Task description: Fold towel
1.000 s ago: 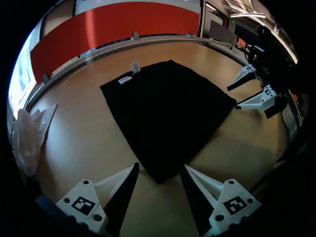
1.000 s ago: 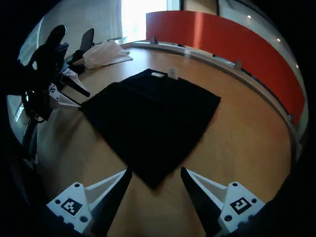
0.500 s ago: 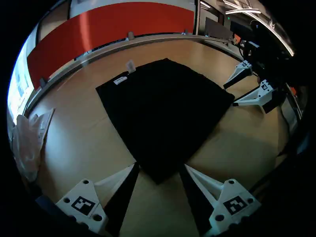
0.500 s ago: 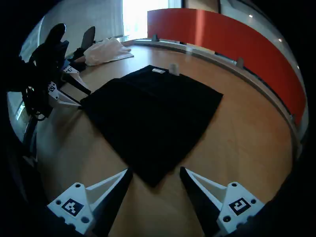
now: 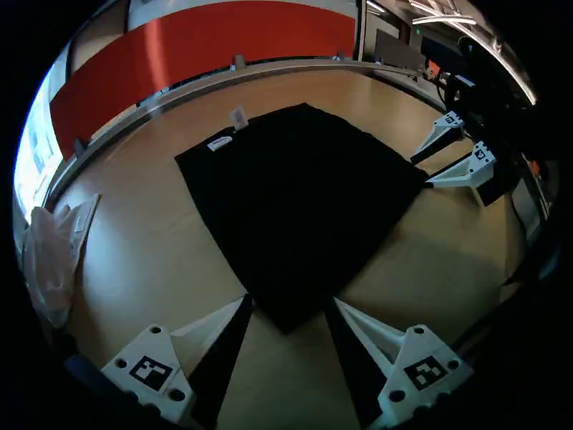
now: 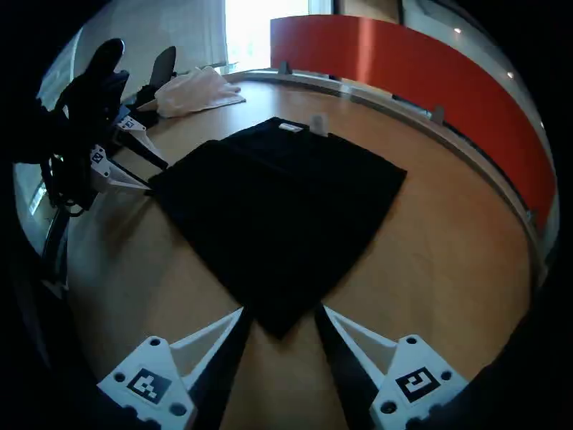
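Scene, big to small:

- Wooden table (image 5: 143, 236), one, curved far edge. Takes most of the left gripper view and the right gripper view (image 6: 444, 236).
- Red wall panel (image 5: 215, 43), one, runs behind the table's far edge, across the top of the frame. Upper right in the right gripper view (image 6: 430, 64).
- Black towel (image 5: 301, 193), one, lying flat on the table at frame centre, seen corner-on as a diamond. Same in the right gripper view (image 6: 286, 208).
- Pale crumpled cloth (image 5: 50, 251), one heap, far left edge of the frame, well apart from the towel. Upper left in the right gripper view (image 6: 197, 89). Cloth or bag, can't tell.
- Left gripper (image 5: 286, 304): released, fingers spread, the towel's near corner sits between the tips at bottom centre. Also at left in the right gripper view (image 6: 157, 178), tips just beside the towel's left corner.
- Right gripper (image 6: 283, 309): released, fingers apart, straddling its near towel corner, not pressing it. Also at right in the left gripper view (image 5: 422, 173), just beside the towel's right corner.
- White tags, two, at the towel's far edge: one flat (image 5: 222, 143), one upright (image 5: 238, 116).
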A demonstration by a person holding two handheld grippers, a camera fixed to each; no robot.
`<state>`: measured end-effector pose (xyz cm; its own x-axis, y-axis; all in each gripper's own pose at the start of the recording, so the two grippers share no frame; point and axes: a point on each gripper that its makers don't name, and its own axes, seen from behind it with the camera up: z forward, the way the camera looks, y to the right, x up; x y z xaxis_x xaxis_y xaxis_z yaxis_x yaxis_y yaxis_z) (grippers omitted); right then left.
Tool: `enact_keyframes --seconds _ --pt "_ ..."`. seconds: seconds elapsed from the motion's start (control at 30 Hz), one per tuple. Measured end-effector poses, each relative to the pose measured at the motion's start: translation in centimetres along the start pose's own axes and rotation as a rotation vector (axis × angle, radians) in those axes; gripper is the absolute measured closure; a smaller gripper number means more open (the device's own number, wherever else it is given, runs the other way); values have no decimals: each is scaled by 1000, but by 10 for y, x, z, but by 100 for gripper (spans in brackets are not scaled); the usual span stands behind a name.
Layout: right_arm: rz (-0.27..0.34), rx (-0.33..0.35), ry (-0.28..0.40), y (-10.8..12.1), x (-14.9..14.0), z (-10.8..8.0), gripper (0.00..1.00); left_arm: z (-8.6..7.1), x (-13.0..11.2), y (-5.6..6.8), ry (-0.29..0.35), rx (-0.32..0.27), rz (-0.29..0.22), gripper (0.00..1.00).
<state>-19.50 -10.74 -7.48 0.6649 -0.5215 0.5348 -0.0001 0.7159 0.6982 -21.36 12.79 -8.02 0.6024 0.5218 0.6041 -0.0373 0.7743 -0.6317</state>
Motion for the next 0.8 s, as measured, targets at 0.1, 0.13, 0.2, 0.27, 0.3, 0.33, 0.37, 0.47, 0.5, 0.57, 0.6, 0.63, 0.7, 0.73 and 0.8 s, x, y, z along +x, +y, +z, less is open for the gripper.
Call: enact_keyframes --seconds 0.1,0.13,0.2,0.27,0.3,0.33,0.37,0.47,0.5,0.57,0.6,0.63,0.7,0.73,0.8 --pt "2 0 -2 0 0 -1 41 0 0 0 -7 3 -2 29" --pt "3 0 -2 0 0 -1 45 0 0 1 -9 3 -3 30" --pt "4 0 -3 0 0 -2 49 0 0 2 -11 4 -4 33" --pt "7 -2 -3 0 -1 -2 53 0 0 3 -12 4 -3 37" --pt "9 -3 -4 0 -1 -3 57 -1 0 4 -13 4 -2 40" --pt "12 -5 -4 0 -1 -3 61 -1 0 5 -13 3 -1 43" --pt "15 -7 -5 0 -1 -3 65 -1 0 6 -14 2 -1 46" --pt "28 -13 -7 2 -2 -4 77 0 1 9 -16 -1 2 58" --pt "34 -13 -8 2 -2 -4 79 1 1 10 -16 0 2 65" --pt "48 -13 -9 2 -2 -4 82 2 3 11 -17 3 -1 75" --pt "54 -11 -9 1 -2 -5 83 2 4 11 -17 5 -4 77" --pt "60 -8 -9 0 -2 -5 83 2 4 11 -17 8 -8 80" --pt "68 -4 -8 -2 -3 -6 84 2 5 10 -19 12 -17 83" --pt "69 -2 -8 -4 -3 -7 84 2 5 10 -21 13 -22 84" --pt "72 1 -6 -7 -3 -9 84 1 6 9 -23 16 -34 85"
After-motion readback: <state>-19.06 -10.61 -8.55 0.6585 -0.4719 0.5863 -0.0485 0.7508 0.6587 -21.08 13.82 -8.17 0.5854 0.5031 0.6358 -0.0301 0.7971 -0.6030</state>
